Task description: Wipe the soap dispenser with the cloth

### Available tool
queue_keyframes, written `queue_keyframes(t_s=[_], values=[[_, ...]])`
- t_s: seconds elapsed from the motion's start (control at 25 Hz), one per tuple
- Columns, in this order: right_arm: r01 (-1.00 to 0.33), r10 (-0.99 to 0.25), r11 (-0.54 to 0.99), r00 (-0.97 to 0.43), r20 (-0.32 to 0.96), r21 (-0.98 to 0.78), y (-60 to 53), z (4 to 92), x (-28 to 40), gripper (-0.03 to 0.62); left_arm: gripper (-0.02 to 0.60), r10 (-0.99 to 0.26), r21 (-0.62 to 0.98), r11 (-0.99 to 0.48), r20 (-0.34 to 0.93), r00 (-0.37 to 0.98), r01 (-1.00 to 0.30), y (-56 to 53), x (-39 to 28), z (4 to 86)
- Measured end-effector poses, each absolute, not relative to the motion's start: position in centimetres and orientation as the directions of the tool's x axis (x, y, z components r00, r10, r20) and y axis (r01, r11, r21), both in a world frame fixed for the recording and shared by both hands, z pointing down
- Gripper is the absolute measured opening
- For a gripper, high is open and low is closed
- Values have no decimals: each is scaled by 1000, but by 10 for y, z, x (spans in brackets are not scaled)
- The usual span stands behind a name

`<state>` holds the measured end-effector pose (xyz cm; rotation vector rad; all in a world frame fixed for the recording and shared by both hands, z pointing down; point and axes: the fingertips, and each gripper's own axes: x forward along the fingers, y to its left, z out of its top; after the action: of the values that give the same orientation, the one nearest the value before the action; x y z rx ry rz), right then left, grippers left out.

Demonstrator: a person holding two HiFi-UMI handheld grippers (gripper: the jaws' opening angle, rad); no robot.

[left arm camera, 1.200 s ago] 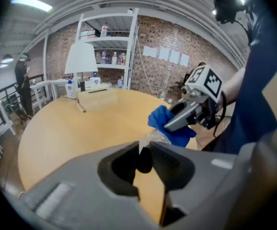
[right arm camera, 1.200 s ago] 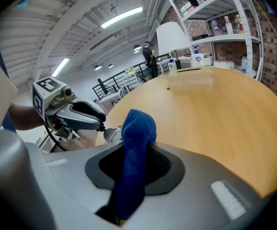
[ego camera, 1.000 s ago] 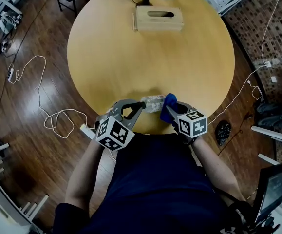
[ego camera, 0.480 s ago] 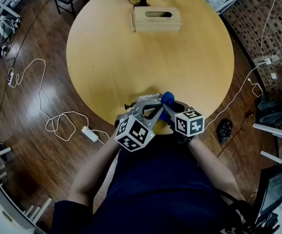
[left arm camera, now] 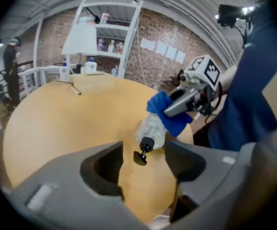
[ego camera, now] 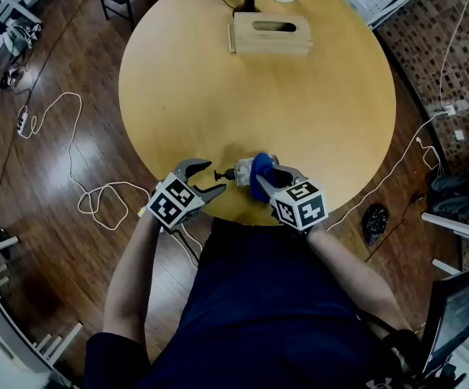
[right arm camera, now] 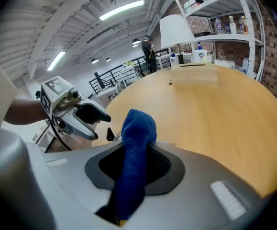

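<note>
The left claw [ego camera: 210, 177] stands open, its jaws having just been opening. Nothing is clamped, though the black pump tip of the soap dispenser [left arm camera: 151, 128] points into the gap, untouched. The right claw [right arm camera: 134, 159] is clamped on the blue cloth [right arm camera: 137, 126], which presses on the dispenser's right end. The clear dispenser lies on its side close to the bench's [ego camera: 299, 96] near edge, between the 2 claws. With no grip steadying it, a wiping push could roll or slide it off that edge. A hasty left closure might catch only the pump.
</note>
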<state>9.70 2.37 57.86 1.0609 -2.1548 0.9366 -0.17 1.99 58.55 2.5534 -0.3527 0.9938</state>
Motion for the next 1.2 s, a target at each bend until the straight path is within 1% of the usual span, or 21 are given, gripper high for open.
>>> queue_keyframes(t_s=[0.08,0.2,0.28,0.36,0.4,0.48,0.52,0.6,0.68,0.76,0.84,0.96,1.04,1.2], values=[[-829,-434,458,-522,734,-319,22,580,93,87,275,19,246,-940,730,683,-238,27,5,602],[-837,-432,468,-497,753,-284,21,577,94,89,275,126,234,-967,779,614,-98,33,18,624],[-831,-434,470,-510,742,-297,16,572,89,88,275,178,241,-970,796,578,-32,38,25,633],[-815,-417,486,-534,736,-316,11,571,80,89,268,221,265,-964,800,558,2,42,30,638],[-806,-403,497,-541,738,-320,11,574,76,89,243,238,282,-959,797,555,7,43,32,639],[-803,-387,506,-537,750,-314,13,580,74,89,170,264,321,-947,780,567,-1,46,36,639],[-810,-392,503,-525,756,-302,14,582,77,87,157,262,326,-945,773,577,-8,46,38,638],[-833,-414,486,-487,769,-265,16,583,91,87,147,210,263,-965,787,580,-8,42,41,639],[-858,-432,451,-451,781,-245,19,584,111,87,147,109,108,-994,832,543,35,39,43,640],[-885,-441,386,-427,790,-263,22,586,131,87,147,-9,-78,-990,863,505,115,38,45,634],[-905,-441,304,-410,799,-297,24,587,146,87,147,-135,-260,-944,864,485,201,36,48,625],[-913,-430,231,-406,806,-336,19,584,149,87,146,-304,-480,-812,832,464,331,33,53,612],[-906,-420,244,-420,805,-345,13,579,138,87,144,-362,-546,-749,812,458,376,32,55,608],[-872,-401,348,-471,786,-344,6,570,99,87,144,-398,-571,-717,806,438,399,31,52,607]])
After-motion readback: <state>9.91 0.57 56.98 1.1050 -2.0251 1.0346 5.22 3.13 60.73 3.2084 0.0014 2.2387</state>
